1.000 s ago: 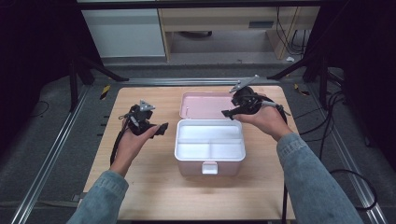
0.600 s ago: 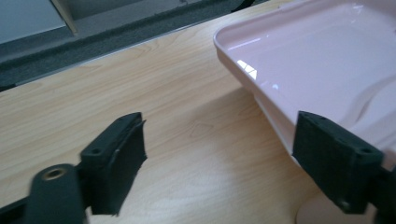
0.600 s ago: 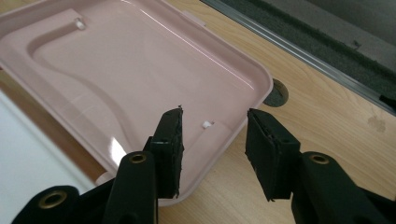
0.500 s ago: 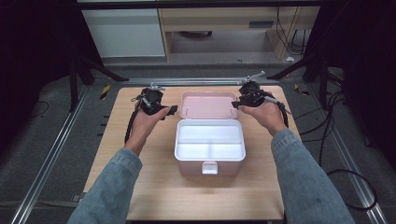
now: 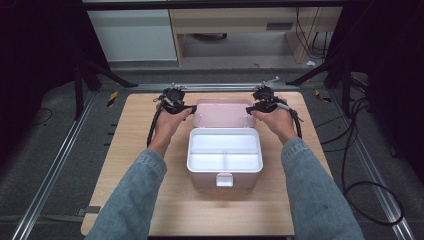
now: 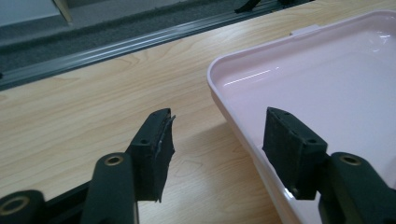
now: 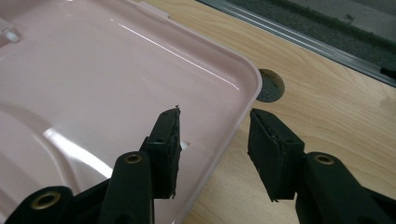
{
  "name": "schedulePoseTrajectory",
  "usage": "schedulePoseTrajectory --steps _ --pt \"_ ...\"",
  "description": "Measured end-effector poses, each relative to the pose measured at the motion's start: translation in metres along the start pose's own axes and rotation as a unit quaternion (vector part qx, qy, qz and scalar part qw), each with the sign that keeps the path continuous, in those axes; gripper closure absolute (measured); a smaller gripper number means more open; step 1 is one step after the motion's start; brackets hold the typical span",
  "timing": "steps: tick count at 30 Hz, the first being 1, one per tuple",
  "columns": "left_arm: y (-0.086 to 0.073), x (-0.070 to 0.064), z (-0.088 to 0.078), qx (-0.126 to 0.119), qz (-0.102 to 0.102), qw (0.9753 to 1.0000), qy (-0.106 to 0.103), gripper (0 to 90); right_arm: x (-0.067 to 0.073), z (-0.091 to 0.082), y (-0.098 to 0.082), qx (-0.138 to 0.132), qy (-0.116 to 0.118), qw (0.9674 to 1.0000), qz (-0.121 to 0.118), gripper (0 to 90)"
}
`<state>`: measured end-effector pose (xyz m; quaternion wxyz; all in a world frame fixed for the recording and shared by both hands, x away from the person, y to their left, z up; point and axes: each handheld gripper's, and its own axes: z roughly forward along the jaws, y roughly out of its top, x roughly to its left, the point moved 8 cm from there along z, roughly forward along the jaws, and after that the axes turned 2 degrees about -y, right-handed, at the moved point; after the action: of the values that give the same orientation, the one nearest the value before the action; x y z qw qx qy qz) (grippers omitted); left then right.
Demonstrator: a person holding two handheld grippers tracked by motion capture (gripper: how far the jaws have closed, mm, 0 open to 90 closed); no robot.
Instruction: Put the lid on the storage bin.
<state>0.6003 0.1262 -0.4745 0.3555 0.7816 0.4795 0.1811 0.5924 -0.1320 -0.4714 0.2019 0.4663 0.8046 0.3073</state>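
A pink box [image 5: 225,155] stands open in the middle of the table, its white inside split into compartments. Its lid [image 5: 222,112] lies flat behind it, hollow side up. My left gripper [image 5: 192,110] is at the lid's left edge. In the left gripper view my left gripper [image 6: 218,116] has the rim of the lid [image 6: 317,79] between its jaws; they have just been closing and a gap still shows. My right gripper [image 5: 248,109] is at the lid's right edge. There the right gripper [image 7: 215,115] straddles the rim of the lid [image 7: 93,74], its jaws just opening slightly, not pressing.
The wooden table [image 5: 150,200] has a round cable hole [image 7: 271,85] near the lid's far right corner. Metal rails [image 5: 50,170] run along the table's sides and back. A latch [image 5: 224,179] sticks out at the box's front. Cabinets stand beyond the table.
Both hands have moved away from the person to the lid's two side edges, the left also rightward, the right also lower. The left jaws have narrowed around the rim.
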Motion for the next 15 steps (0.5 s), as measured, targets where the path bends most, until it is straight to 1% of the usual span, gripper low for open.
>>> schedulePoseTrajectory --steps 2,5,7,8,9,10,12,15 --pt "-0.001 -0.002 0.006 0.004 -0.001 1.0000 -0.006 45.3 -0.003 0.006 0.000 0.001 -0.005 0.9999 0.009 54.4" --pt "-0.002 -0.004 0.014 0.010 -0.003 0.9999 -0.007 46.6 -0.007 0.014 -0.003 0.007 -0.006 0.9996 0.026 54.6" --pt "-0.002 -0.005 0.017 0.012 -0.004 0.9999 -0.006 48.0 -0.010 0.018 -0.005 0.012 -0.011 0.9994 0.032 54.8" --pt "-0.002 -0.005 0.018 0.012 -0.004 0.9999 -0.005 49.8 -0.011 0.020 -0.006 0.012 -0.010 0.9991 0.039 55.0" --pt "-0.002 -0.006 0.021 0.012 -0.009 0.9999 -0.005 51.1 -0.012 0.021 -0.006 0.012 -0.009 0.9990 0.043 55.3" --pt "-0.002 -0.006 0.022 0.012 -0.010 0.9999 -0.006 53.1 -0.014 0.023 -0.006 0.011 -0.010 0.9984 0.054 56.3" --pt "-0.002 -0.006 0.024 0.015 -0.012 0.9998 -0.007 54.8 -0.015 0.025 -0.006 0.013 -0.003 0.9977 0.066 58.3" --pt "-0.002 -0.008 0.026 0.019 -0.017 0.9996 -0.014 58.4 -0.014 0.028 -0.007 0.016 0.002 0.9970 0.076 61.6"
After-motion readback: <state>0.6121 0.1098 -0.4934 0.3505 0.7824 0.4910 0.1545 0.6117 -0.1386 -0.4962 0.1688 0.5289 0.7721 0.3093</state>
